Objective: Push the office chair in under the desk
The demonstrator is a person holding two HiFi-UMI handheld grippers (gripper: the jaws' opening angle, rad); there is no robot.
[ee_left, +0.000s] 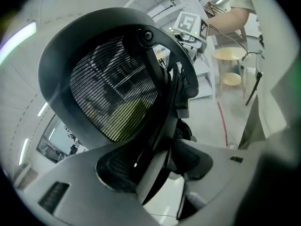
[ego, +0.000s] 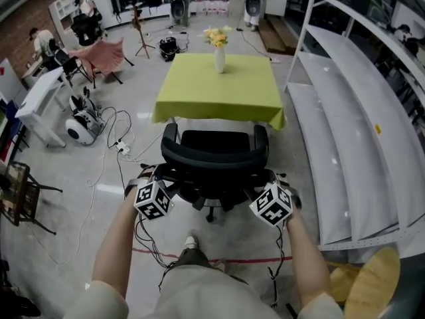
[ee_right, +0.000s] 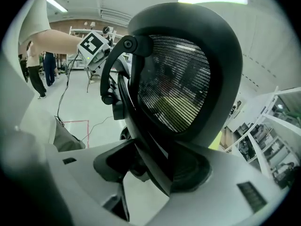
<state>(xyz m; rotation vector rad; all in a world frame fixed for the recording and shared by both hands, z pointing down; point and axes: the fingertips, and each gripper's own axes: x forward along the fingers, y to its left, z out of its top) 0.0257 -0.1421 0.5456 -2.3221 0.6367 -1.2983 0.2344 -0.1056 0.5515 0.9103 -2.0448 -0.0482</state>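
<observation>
A wide workshop room with a glossy grey floor (ego: 133, 105) and a brick wall (ego: 26, 18) at far left spreads out around the person. Down the right side runs a long white shelving rack (ego: 345, 111), its shelves bare and close beside the path to the desk. The desk (ego: 199, 92), covered with a yellow-green cloth that hangs over its near edge, stands in the middle of the room. A white table (ego: 40, 102) stands well apart at left, with seated people (ego: 43, 42) and a pink-draped chair (ego: 106, 55) beyond it.

The black office chair (ego: 214, 158) stands just short of the desk with its back to the person. The front of its seat is near the hanging cloth and not yet under it. The left gripper (ee_left: 160, 154) and the right gripper (ee_right: 153, 157) sit at the two sides of the mesh backrest (ee_left: 113, 93). Each has its jaws spread wide, with the backrest's dark rim running down between them. No pad is seen to press on it.

A round wooden stool (ego: 372, 284) shows at bottom right. A white rounded machine (ego: 83, 128) lies on the floor left of the chair, and cables (ego: 109, 138) trail from it to a power strip (ego: 123, 148) near the chair's base. A vase of yellow flowers (ego: 219, 55) stands at the desk's far edge. A red tape line (ego: 246, 261) crosses the floor by the person's foot (ego: 191, 242).
</observation>
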